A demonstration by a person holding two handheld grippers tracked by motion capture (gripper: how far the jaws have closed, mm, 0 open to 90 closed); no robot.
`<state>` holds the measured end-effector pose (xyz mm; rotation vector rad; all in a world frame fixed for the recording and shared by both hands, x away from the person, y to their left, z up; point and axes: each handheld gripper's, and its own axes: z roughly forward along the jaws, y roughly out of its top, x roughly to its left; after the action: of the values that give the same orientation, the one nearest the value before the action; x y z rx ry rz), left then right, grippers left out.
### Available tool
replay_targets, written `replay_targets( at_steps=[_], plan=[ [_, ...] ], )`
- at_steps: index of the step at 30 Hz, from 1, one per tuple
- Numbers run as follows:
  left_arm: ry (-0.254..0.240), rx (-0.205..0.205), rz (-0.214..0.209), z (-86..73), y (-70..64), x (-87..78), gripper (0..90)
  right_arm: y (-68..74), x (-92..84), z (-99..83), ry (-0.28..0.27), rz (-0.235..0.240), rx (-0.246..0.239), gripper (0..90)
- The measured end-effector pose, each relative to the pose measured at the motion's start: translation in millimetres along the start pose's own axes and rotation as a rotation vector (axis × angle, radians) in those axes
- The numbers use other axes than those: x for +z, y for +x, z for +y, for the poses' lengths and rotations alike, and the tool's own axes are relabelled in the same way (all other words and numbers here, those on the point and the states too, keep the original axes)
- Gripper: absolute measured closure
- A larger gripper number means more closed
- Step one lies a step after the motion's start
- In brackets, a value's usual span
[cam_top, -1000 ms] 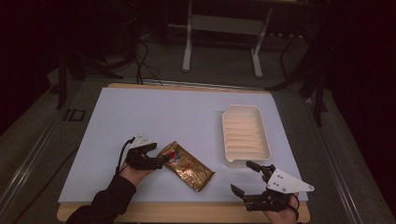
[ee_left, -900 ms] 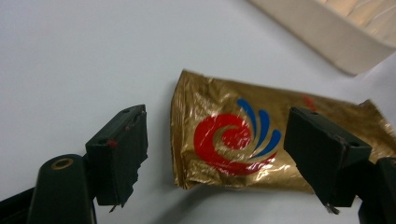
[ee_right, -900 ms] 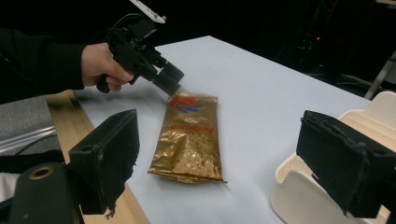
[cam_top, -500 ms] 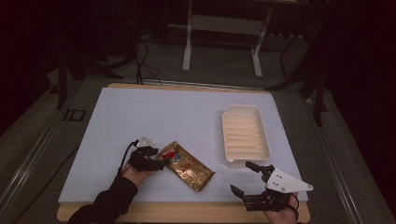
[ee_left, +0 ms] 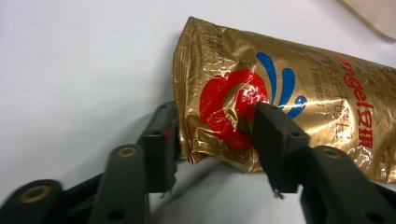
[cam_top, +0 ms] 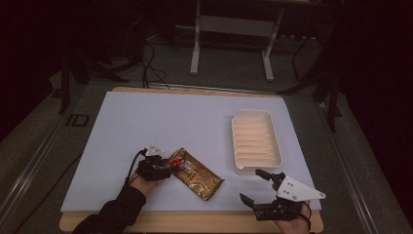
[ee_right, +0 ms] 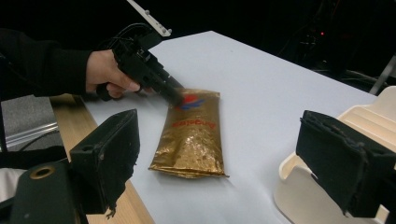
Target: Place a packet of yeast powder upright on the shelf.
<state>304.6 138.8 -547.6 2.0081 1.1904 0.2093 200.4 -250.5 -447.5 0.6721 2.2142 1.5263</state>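
Gold foil pouch lies flat on the white surface, just left of the ribbed cream tray. Since a second ago the left tongs have been closing on the pouch's near-left corner; one pad now seems to press its red ring, the other sits at the edge. The pouch's long axis runs diagonally, its printed end toward the left tongs. Right tongs hang open and empty beside the tray.

White table: gold pouch flat, cream tray apart.
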Motion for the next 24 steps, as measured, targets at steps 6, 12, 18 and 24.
replay_targets(
  at_steps=[6,12,18,24],
  plan=[
    [0.017,0.009,0.011,-0.1,-5.1,1.1,74.3,-0.4,1.1,-0.6,0.005,0.004,0.005,13.5],
    [0.027,0.017,0.011,1.9,-10.1,2.2,87.6,-0.4,1.3,-0.6,0.006,0.005,0.006,13.5],
    [0.008,0.04,0.017,6.2,-14.5,-6.8,89.1,-1.0,-0.9,0.0,-0.003,-0.001,0.01,13.7],
    [-0.039,0.115,0.019,15.9,-24.3,-22.9,89.0,-1.7,-1.7,-0.1,-0.004,-0.006,0.007,13.7]
  ],
)
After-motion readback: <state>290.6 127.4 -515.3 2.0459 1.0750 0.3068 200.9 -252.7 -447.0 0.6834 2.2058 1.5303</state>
